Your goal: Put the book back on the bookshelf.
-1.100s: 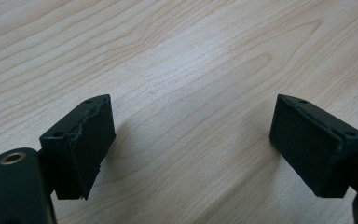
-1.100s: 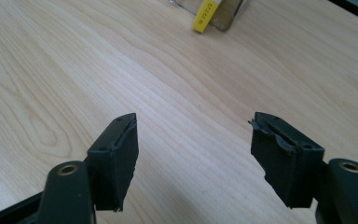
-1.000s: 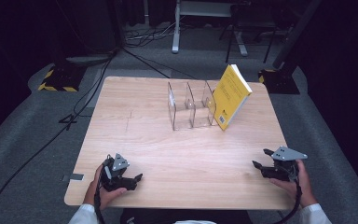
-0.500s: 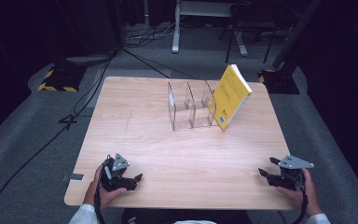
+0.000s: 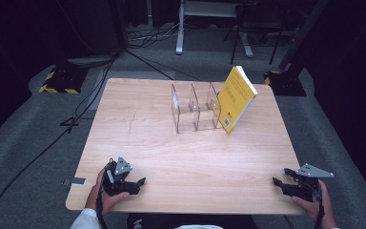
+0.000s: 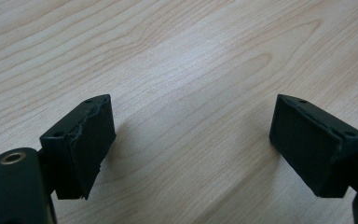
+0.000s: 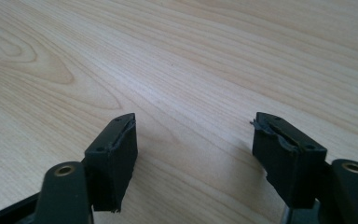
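left gripper: black two-jaw left gripper (image 5: 138, 183) held in the person's left hand (image 5: 106, 195), low over the near-left corner of the light wooden worktop (image 5: 138, 138); grey three-cornered plate on top.
left fingers: released, spread wide with bare wood grain between the black pads (image 6: 91, 140) in the left gripper view; nothing held.
right gripper: black two-jaw right gripper (image 5: 280, 180) held in the person's right hand (image 5: 317, 206), at the near-right edge of the worktop, jaws pointing in toward the left.
right fingers: released, wide gap, only wood between the black pads (image 7: 119, 154) in the right gripper view; nothing held.
rack: clear acrylic divider rack (image 5: 195, 107) with upright panels, standing on the far half of the worktop, roughly centre and slightly right.
book: yellow paperback book (image 5: 236, 98), tilted, leaning against the right end of the rack, bottom edge on the worktop, top leaning away to the right.
spacing: both grippers well apart from the book and rack, and well apart from each other on opposite near corners.
surroundings: grey carpeted floor (image 5: 38, 143) around the worktop, black cables running across it on the left, a black-and-yellow striped base (image 5: 57, 81) at far left, white desk legs (image 5: 178, 28) beyond.
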Demonstrator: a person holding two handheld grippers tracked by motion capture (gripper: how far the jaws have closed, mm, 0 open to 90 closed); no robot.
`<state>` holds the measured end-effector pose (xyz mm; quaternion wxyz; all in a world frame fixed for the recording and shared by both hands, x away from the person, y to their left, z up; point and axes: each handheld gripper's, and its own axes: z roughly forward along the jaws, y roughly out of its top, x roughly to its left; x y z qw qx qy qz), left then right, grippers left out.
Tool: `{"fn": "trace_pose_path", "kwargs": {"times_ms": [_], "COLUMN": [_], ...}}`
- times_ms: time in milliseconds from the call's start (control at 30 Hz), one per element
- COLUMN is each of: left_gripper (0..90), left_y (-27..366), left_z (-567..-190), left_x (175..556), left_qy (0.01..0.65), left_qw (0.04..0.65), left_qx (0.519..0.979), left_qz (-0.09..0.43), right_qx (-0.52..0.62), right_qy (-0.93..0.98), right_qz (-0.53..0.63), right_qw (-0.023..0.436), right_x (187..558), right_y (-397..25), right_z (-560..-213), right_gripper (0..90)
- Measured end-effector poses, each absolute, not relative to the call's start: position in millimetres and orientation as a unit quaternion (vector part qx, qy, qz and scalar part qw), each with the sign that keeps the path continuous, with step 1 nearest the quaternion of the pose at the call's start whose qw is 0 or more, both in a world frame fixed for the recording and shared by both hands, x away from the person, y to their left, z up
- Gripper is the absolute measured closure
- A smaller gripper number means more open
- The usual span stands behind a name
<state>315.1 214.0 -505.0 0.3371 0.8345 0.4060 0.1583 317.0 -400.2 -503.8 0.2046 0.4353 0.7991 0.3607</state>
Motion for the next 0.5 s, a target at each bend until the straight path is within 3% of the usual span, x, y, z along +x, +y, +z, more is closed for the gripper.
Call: {"fn": "trace_pose_path", "kwargs": {"times_ms": [500], "left_gripper": [14.9], "left_y": [215.0], "left_z": [-504.6], "left_x": [313.3], "left_qy": [0.406], "left_qw": [0.335], "left_qx": [0.836], "left_qz": [0.157], "right_qx": [0.435], "right_qy": [0.800], "right_qz": [0.362], "right_qw": [0.201], "right_x": [316.8], "right_y": [-400.6], "right_z": [-503.9], "right_gripper": [31.1]}}
